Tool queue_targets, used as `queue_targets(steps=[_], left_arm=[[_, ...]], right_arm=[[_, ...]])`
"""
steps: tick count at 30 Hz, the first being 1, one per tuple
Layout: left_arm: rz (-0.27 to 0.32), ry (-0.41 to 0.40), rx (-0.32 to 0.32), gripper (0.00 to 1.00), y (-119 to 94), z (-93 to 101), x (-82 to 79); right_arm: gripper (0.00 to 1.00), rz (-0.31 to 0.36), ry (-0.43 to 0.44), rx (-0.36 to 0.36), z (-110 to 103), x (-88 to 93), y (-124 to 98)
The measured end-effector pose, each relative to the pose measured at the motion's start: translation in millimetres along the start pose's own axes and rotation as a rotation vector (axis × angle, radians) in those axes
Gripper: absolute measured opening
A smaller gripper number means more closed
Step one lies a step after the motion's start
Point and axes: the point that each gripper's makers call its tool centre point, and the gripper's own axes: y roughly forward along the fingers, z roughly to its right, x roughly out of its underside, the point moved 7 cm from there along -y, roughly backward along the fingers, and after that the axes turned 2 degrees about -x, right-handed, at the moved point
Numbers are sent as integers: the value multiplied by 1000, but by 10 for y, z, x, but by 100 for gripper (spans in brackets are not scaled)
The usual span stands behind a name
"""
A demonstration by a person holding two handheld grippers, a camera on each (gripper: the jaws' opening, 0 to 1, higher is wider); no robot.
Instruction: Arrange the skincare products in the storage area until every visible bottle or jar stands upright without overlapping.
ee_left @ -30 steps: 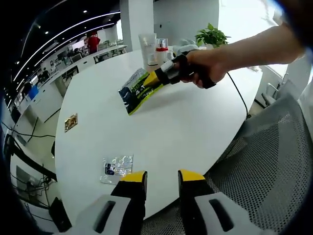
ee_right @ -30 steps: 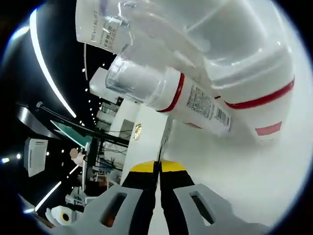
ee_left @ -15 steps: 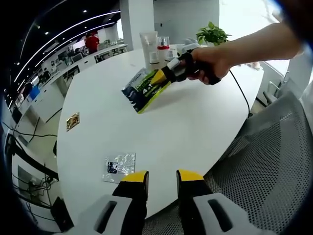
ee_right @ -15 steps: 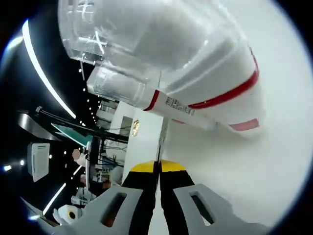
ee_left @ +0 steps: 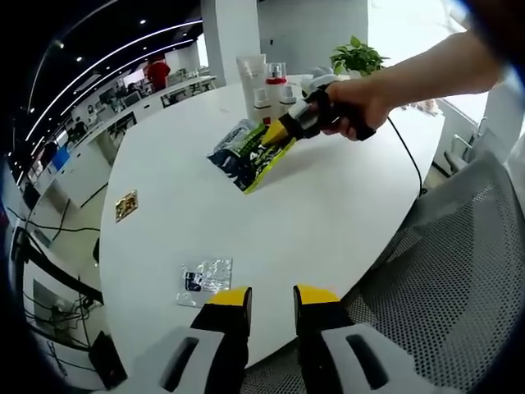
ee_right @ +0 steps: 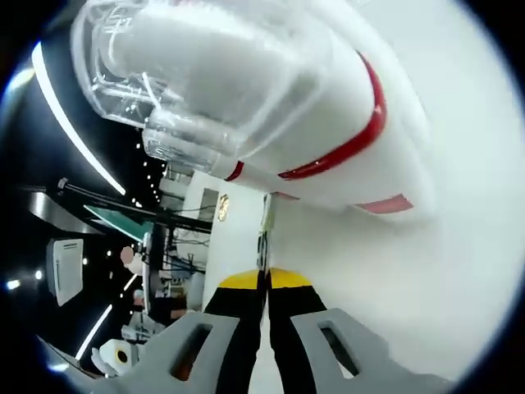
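Placement is the step we judge in hand: our right gripper (ee_left: 283, 131) pinches the green sachet (ee_left: 246, 153) above the tabletop (ee_left: 328, 213) near the upright bottles (ee_left: 264, 80), while our left gripper (ee_left: 271, 297) waits open.

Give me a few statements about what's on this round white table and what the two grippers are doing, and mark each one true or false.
1. The right gripper is shut on a green and black sachet. True.
2. The left gripper holds a bottle. False: it is open with nothing between its jaws, low at the near table edge.
3. A small silvery packet lies flat on the white table near the left gripper. True.
4. The tall white tube lies on its side. False: it stands upright beside a red-capped bottle.
5. A potted plant stands beyond the table. True.
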Motion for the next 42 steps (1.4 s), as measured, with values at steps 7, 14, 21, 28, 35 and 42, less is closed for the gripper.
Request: queue_targets(steps=[7, 14, 21, 28, 35, 42], left_arm=[[7, 2, -18, 21, -19, -21, -3], [19, 12, -2, 22, -28, 4, -11], [19, 11, -3, 22, -32, 1, -19], [24, 12, 0, 22, -35, 8, -24], [12, 23, -2, 21, -27, 4, -8], [6, 26, -5, 21, -25, -3, 0]], right_arm=[[1, 25, -27, 52, -17, 16, 38], [4, 64, -68, 99, -13, 13, 48], [22, 139, -147, 157, 36, -12, -39], [37, 186, -185, 120, 9, 69, -141], [35, 165, -503, 239, -72, 101, -347], [43, -19, -959, 259, -322, 459, -152]])
